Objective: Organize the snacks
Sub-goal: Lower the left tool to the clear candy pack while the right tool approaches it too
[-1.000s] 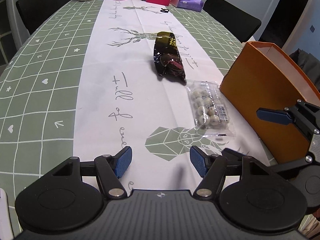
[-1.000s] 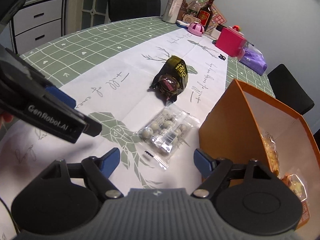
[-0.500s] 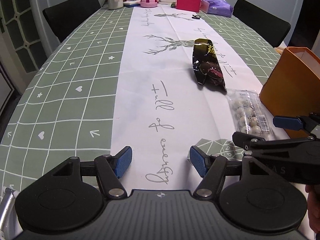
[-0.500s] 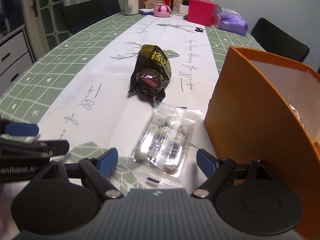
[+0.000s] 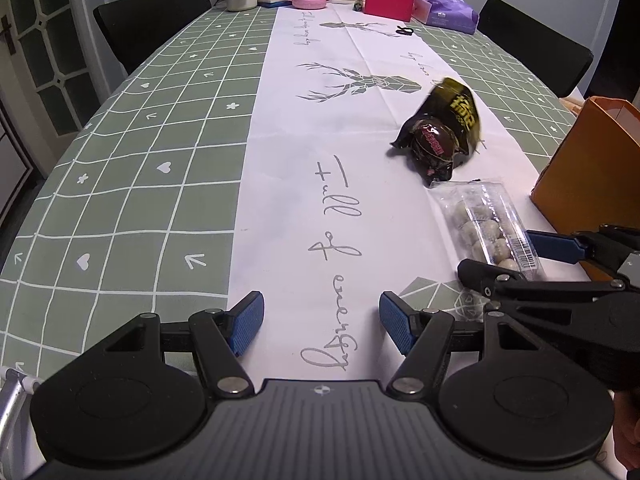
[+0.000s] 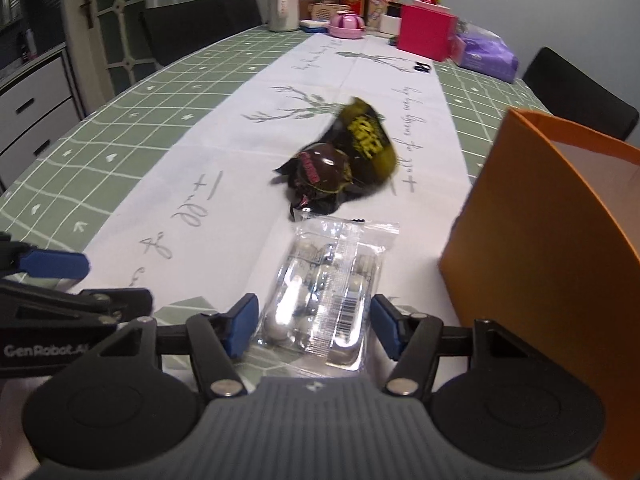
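A clear packet of pale round sweets [image 6: 324, 280] lies flat on the white table runner. My right gripper [image 6: 314, 322] straddles its near end. The jaws are closing, and the blue pads [image 6: 242, 320] stand at the packet's edges without visibly squeezing it. In the left wrist view the packet [image 5: 480, 220] and the right gripper [image 5: 496, 254] sit at the right. Just beyond the packet, touching its far end, lies a dark snack bag [image 6: 344, 160] [image 5: 444, 132], blurred. My left gripper [image 5: 320, 320] [image 6: 118, 280] hangs open over the runner with nothing between its fingers.
An open orange box [image 6: 540, 240] [image 5: 592, 168] stands right beside the packet. At the table's far end stand bottles, a pink box [image 6: 428, 32] and a purple pack [image 6: 486, 56]. Black chairs [image 5: 152, 16] line both sides. The green checked cloth [image 5: 120, 200] spreads left.
My right gripper has come forward and down over the clear packet, and its jaws have narrowed around it. The dark bag now lies turned and blurred. The left view has swung toward the table's middle.
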Demonstrator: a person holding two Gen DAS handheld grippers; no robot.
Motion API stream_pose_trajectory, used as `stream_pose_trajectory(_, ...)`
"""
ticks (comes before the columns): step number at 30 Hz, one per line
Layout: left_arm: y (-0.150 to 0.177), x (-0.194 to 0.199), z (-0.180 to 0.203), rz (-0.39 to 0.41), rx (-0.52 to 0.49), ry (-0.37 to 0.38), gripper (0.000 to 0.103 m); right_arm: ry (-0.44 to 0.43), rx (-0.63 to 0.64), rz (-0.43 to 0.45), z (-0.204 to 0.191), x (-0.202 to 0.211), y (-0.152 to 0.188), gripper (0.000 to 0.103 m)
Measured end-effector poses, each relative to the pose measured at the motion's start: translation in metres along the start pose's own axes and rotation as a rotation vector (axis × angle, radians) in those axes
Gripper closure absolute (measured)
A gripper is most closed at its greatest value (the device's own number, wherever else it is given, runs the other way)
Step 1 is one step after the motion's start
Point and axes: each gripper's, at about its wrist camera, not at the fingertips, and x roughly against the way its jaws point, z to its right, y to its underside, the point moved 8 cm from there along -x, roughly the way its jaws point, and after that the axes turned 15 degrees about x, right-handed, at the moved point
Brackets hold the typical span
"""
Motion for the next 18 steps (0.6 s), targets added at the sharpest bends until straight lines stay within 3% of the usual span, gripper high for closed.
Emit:
stream_pose_trajectory(10,0.001,0.006,-0.006,-0.038,0.064,0.036,0.026,-0.208,0.111,-0.040,-0.023,0.016,0.007,0.041)
stream_pose_trajectory(16,0.007,0.015,-0.003,-0.050,0.096,0.089,0.024,-0.174,0.148,-0.011,-0.021,0.035,0.008,0.037)
stream_pose_trajectory(17,0.007,0.017,-0.002,-0.051,0.107,0.102,0.022,-0.149,0.143,-0.005,-0.016,0.038,0.008,0.039)
stream_pose_trajectory(18,0.007,0.018,0.000,-0.051,0.117,0.114,0.019,-0.116,0.141,0.001,-0.011,0.042,0.008,0.051)
